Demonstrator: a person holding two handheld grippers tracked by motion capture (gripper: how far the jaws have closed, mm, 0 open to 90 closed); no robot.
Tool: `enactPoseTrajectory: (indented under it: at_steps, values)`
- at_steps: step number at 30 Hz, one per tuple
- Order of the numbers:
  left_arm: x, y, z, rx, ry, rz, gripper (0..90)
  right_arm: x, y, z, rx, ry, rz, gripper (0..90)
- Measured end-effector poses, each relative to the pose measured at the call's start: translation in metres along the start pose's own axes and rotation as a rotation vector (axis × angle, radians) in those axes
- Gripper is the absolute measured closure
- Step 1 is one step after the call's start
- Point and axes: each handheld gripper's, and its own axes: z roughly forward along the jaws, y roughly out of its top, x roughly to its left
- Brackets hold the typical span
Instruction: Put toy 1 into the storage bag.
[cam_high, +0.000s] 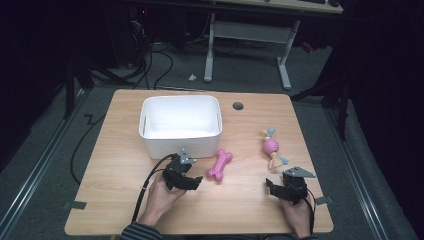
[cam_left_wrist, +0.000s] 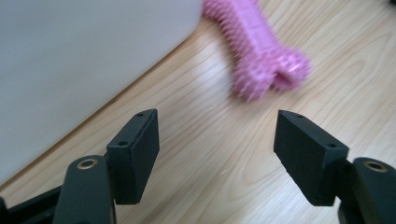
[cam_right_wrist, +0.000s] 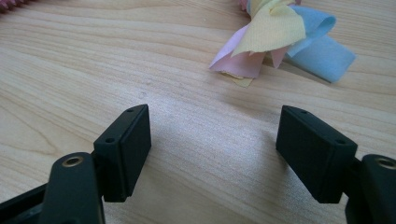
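Your left gripper (cam_high: 192, 182) has its jaws spread with nothing between them, and the pink spiked bone toy (cam_high: 220, 164) lies on the wooden table (cam_high: 115, 165) at about one o'clock from it, just beside the white bin (cam_high: 181, 125). Approach the bone's narrow middle squarely and clear the bin wall before closing. Your right gripper (cam_high: 272, 187) is released too, with the fabric-tailed ball toy (cam_high: 272, 147) at twelve o'clock. The left gripper view blurs the bone and crops its far end.
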Motion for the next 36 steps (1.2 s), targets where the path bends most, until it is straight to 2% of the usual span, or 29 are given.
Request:
enactPoseTrajectory:
  at_steps: [7,11,16,20,23,29,36]
  values:
    - [-0.020,0.022,0.009,0.010,-0.028,0.038,30.8,0.000,0.000,0.000,0.001,0.003,-0.002,26.4]
    - [-0.030,0.034,0.019,0.031,-0.039,0.059,30.0,0.000,0.000,0.000,-0.001,0.005,-0.002,26.4]
    - [-0.039,0.046,0.031,0.047,-0.043,0.055,28.1,0.000,0.000,0.000,0.000,0.006,-0.005,26.3]
    - [-0.044,0.053,0.041,0.057,-0.032,0.055,27.8,0.001,0.000,0.000,0.001,0.008,-0.006,26.3]
    - [-0.047,0.058,0.049,0.084,0.001,0.077,26.9,0.001,0.000,0.000,0.001,0.008,-0.007,26.3]
    - [-0.047,0.066,0.065,0.109,0.024,0.063,27.9,0.001,0.000,0.000,0.001,0.011,-0.007,26.3]
    - [-0.046,0.066,0.078,0.141,0.043,0.040,29.7,0.002,0.000,0.000,0.001,0.028,-0.025,25.7]
